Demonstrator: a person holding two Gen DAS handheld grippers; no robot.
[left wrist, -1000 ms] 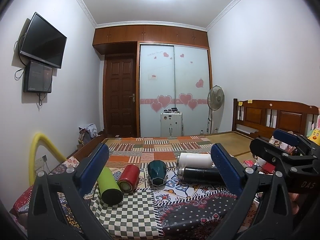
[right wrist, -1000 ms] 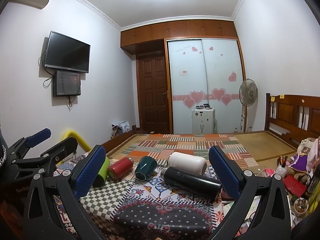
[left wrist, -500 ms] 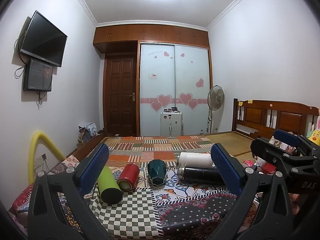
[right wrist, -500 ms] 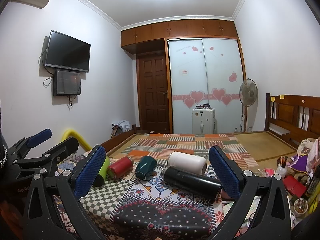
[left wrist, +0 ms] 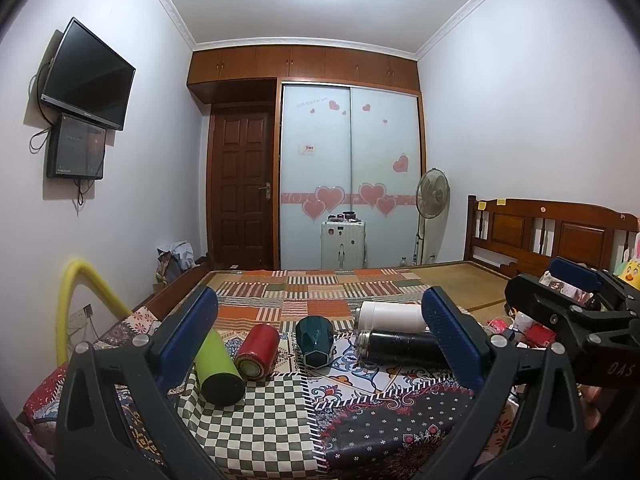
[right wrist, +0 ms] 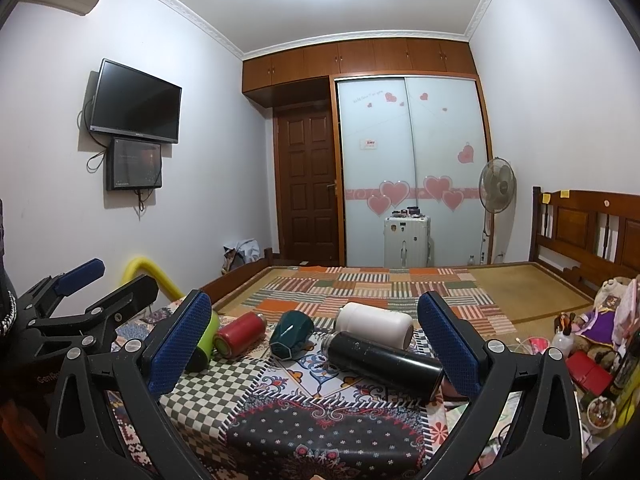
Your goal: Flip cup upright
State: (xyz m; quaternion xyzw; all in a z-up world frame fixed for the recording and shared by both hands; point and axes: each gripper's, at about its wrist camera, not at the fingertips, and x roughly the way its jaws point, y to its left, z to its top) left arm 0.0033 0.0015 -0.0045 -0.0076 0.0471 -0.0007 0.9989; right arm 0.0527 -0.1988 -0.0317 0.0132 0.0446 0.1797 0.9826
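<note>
Several cups and bottles lie on their sides on a patterned cloth: a green bottle (left wrist: 218,364) (right wrist: 206,334), a red cup (left wrist: 256,345) (right wrist: 239,333), a dark teal faceted cup (left wrist: 315,340) (right wrist: 291,334), a white bottle (left wrist: 390,316) (right wrist: 375,325) and a black bottle (left wrist: 402,347) (right wrist: 384,362). My left gripper (left wrist: 320,344) is open and empty, short of the row. My right gripper (right wrist: 316,344) is open and empty, also short of it. The right gripper shows in the left wrist view (left wrist: 576,300), the left in the right wrist view (right wrist: 84,292).
The patterned table cloth (left wrist: 280,412) (right wrist: 320,412) lies in front of a bed with a patchwork mat (left wrist: 320,292). Clutter and toys sit at the right (right wrist: 592,360). A yellow foam tube (left wrist: 76,300) arches at the left. A suitcase (left wrist: 343,244) and fan (left wrist: 432,200) stand far back.
</note>
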